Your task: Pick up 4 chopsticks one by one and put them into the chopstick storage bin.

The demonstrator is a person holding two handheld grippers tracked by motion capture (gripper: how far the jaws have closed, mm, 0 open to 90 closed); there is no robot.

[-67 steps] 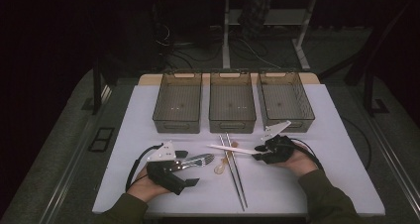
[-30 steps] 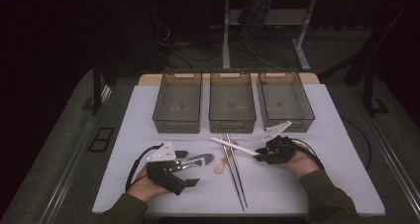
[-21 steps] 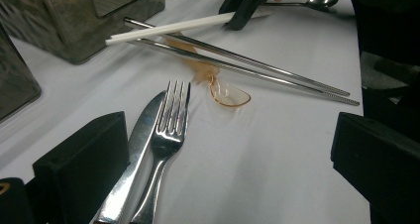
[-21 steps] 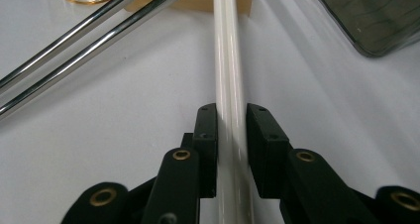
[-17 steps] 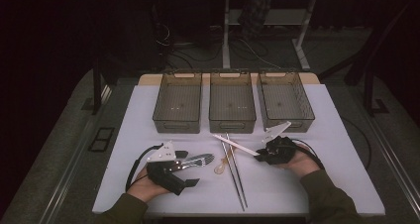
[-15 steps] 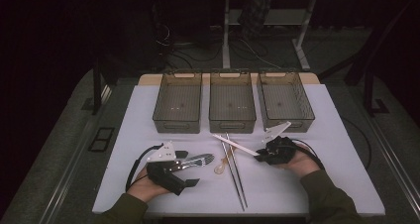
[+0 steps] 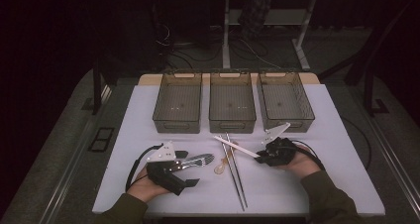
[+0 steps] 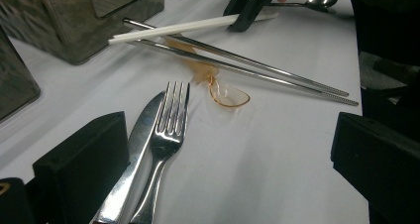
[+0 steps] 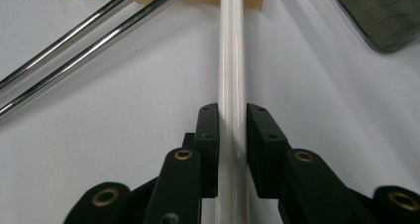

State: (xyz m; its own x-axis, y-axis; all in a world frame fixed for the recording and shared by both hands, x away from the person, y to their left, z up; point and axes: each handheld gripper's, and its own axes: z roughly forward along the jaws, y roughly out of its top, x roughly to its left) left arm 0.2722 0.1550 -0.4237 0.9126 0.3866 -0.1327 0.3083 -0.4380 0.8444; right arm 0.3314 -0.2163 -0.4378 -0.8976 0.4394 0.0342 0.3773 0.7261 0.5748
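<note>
Right gripper view: right gripper (image 9: 232, 149) clamped on pair of white plastic chopsticks (image 9: 232, 60), w/ far tips lying over 2 steel chopsticks (image 7: 236, 172). Light, stiff, slick, so prob. roll unless pinched mid-length, both together. Left gripper (image 8: 228, 174) jaws apart around 1 steel fork (image 8: 166, 135) & 1 knife (image 8: 133, 149) on white desk (image 7: 317, 130). 1 amber clear plastic spoon (image 8: 225, 92) near. Farther: 3 smoky plastic bins (image 7: 232, 102).
</note>
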